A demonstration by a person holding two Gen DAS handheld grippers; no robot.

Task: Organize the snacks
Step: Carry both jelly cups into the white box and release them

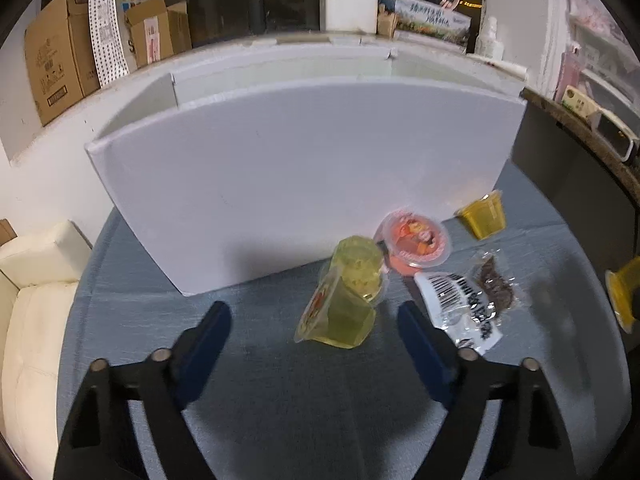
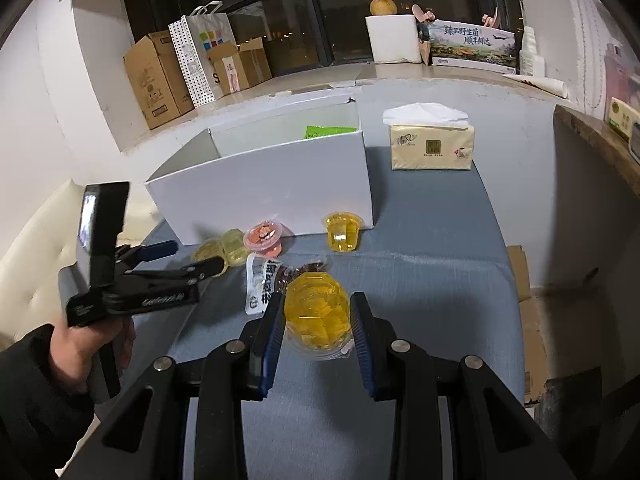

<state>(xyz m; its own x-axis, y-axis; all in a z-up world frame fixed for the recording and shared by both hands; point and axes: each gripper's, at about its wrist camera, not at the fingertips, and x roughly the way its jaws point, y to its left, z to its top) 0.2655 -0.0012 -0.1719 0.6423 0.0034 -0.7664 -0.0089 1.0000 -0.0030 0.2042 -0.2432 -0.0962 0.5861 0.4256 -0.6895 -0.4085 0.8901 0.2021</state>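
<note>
Where right fingers (image 2: 362, 322) close, an orange jelly cup (image 2: 318, 318) sits clamped.

Barcode on snack packet (image 1: 460, 304), Chinese lettering on carton (image 2: 472, 46)

Probably a home living room: a cream leather sofa (image 1: 36, 280) sits left of the tongs, while beyond them cardboard boxes (image 2: 156, 80), a shopping bag (image 2: 202, 56) and a tissue pack (image 2: 432, 146) crowd a dark window's sill.
</note>
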